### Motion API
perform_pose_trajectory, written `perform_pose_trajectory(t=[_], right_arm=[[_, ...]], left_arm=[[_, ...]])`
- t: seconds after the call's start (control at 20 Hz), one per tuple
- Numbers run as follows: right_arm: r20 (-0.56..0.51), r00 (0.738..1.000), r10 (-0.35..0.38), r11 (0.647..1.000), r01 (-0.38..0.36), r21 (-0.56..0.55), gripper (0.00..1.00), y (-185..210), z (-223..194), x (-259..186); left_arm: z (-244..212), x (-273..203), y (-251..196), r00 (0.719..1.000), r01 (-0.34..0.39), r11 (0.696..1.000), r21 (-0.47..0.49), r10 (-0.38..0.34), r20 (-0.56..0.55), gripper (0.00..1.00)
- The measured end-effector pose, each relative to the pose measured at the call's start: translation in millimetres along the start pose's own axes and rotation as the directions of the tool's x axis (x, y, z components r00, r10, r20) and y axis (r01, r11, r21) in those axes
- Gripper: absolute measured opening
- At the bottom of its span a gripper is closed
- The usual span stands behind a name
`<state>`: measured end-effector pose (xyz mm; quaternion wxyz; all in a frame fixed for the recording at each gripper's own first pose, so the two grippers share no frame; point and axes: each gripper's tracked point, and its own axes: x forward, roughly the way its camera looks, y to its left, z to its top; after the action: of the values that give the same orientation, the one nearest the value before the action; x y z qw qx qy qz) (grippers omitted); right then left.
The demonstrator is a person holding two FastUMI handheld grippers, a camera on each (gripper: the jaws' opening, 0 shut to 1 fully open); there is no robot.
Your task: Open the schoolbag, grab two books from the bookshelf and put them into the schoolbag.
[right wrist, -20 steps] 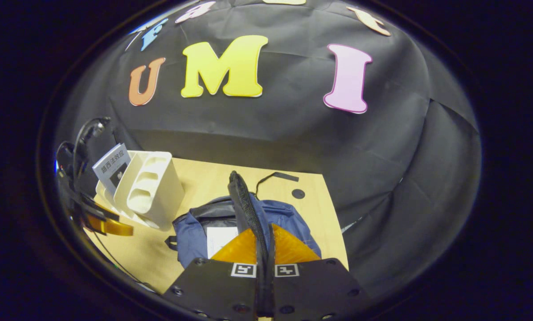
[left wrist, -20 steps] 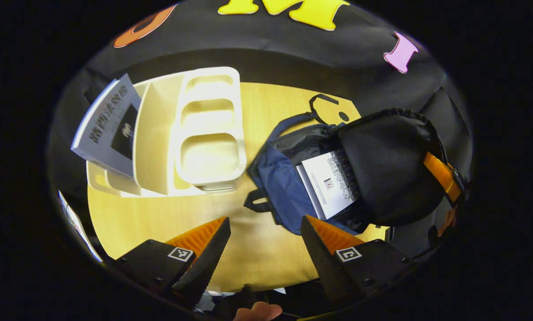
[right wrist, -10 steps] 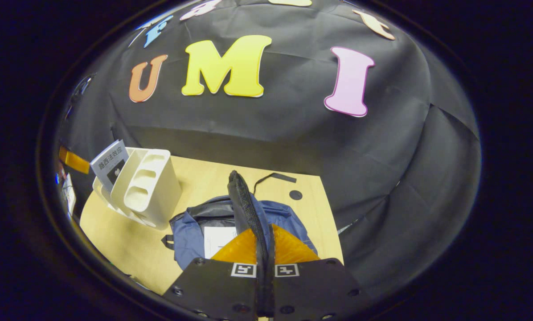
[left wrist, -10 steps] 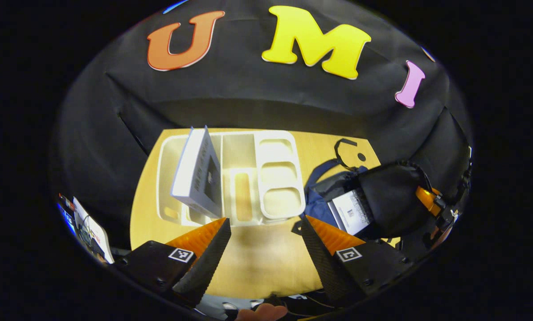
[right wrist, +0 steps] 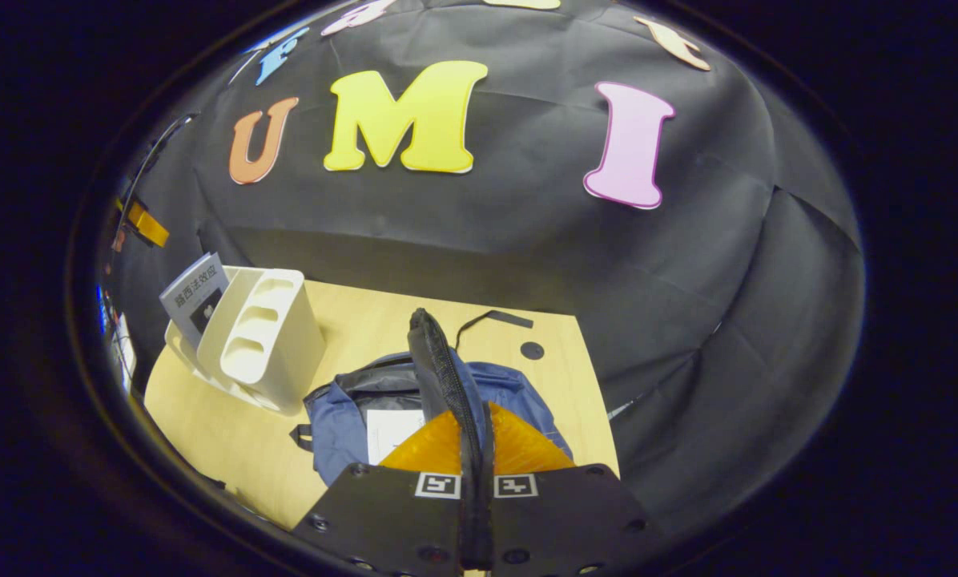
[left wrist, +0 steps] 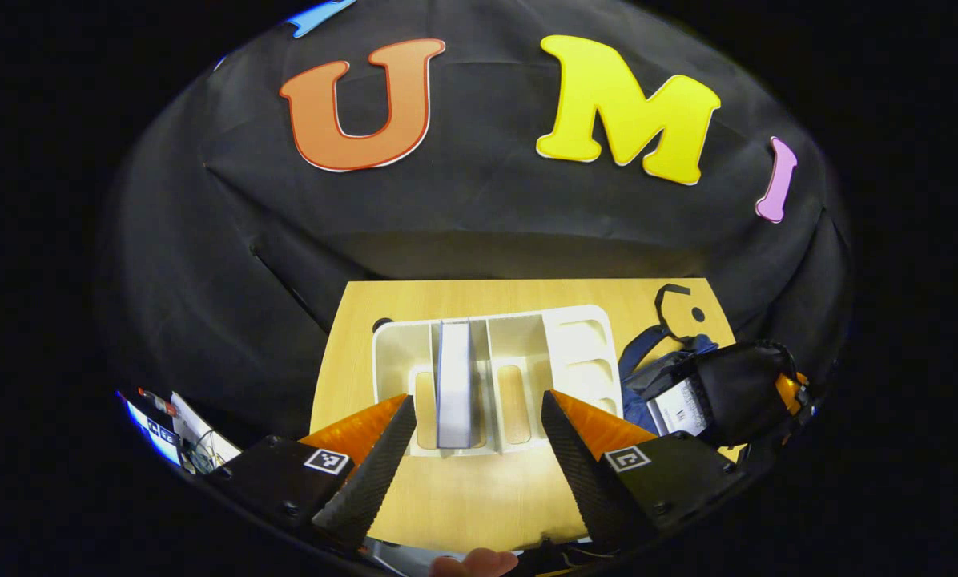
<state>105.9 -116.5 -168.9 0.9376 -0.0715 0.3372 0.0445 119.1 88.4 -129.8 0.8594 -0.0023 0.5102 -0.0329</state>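
1. Left gripper view: left gripper (left wrist: pixel 477 437), jaws apart and empty, is now squaring up to the bookshelf (left wrist: pixel 491 377); a second ago it was facing the schoolbag (left wrist: pixel 687 385). Second fetch is likely starting.
2. Remaining book (left wrist: pixel 453 385) is standing upright in a middle slot.
3. Right gripper (right wrist: pixel 476 449) is pinching the flap (right wrist: pixel 443 377) up; first book (right wrist: pixel 391 431) is lying inside.
4. Cover writing is showing, too small to make out.

book (right wrist: pixel 195 296) in rack (right wrist: pixel 264 340), cover: large printed characters, too small to read | book in bag (left wrist: pixel 678 406): cover print, illegible | square coded marker tags on left gripper (left wrist: pixel 476 449) and right gripper (right wrist: pixel 474 449): patterns, no text | no brand or number legible
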Motion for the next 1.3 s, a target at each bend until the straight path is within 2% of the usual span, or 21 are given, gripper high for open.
perform_pose_trajectory(t=[0.3, 0.65, 0.8, 0.85, 0.9, 1.05, 1.15, 1.3], right_arm=[[-0.015, 1.0, -0.02, 1.0, 0.021, 0.008, 0.0, -5, -2, 3], [-0.033, 0.999, -0.032, 0.999, 0.033, 0.022, 0.0, -5, -3, 8], [-0.035, 0.999, -0.036, 0.999, 0.037, 0.025, 0.0, -6, -3, 9], [-0.036, 0.999, -0.037, 0.999, 0.038, 0.025, 0.0, -7, -3, 9], [-0.037, 0.999, -0.038, 0.999, 0.039, 0.026, 0.0, -8, -3, 9], [-0.039, 0.999, -0.037, 0.999, 0.038, 0.031, 0.0, -9, -6, 11], [-0.042, 0.999, -0.033, 0.999, 0.035, 0.033, 0.0, -9, -7, 13], [-0.04, 0.999, -0.027, 0.999, 0.028, 0.03, 0.0, -8, -8, 15]], left_arm=[[-16, 53, 10, 0.986, 0.049, 0.997, -0.061, -0.058, -0.156, 0.99], [-44, 104, 13, 0.929, 0.072, 0.992, -0.103, -0.104, -0.354, 1.0], [-53, 119, 14, 0.91, 0.064, 0.991, -0.115, -0.105, -0.402, 1.0], [-55, 123, 16, 0.906, 0.059, 0.992, -0.115, -0.102, -0.412, 0.96], [-57, 126, 18, 0.902, 0.053, 0.992, -0.118, -0.098, -0.42, 0.99], [-62, 130, 19, 0.891, 0.049, 0.991, -0.125, -0.1, -0.443, 0.96], [-64, 134, 19, 0.885, 0.04, 0.991, -0.128, -0.094, -0.457, 0.89], [-67, 137, 20, 0.874, 0.027, 0.992, -0.126, -0.085, -0.479, 0.83]])
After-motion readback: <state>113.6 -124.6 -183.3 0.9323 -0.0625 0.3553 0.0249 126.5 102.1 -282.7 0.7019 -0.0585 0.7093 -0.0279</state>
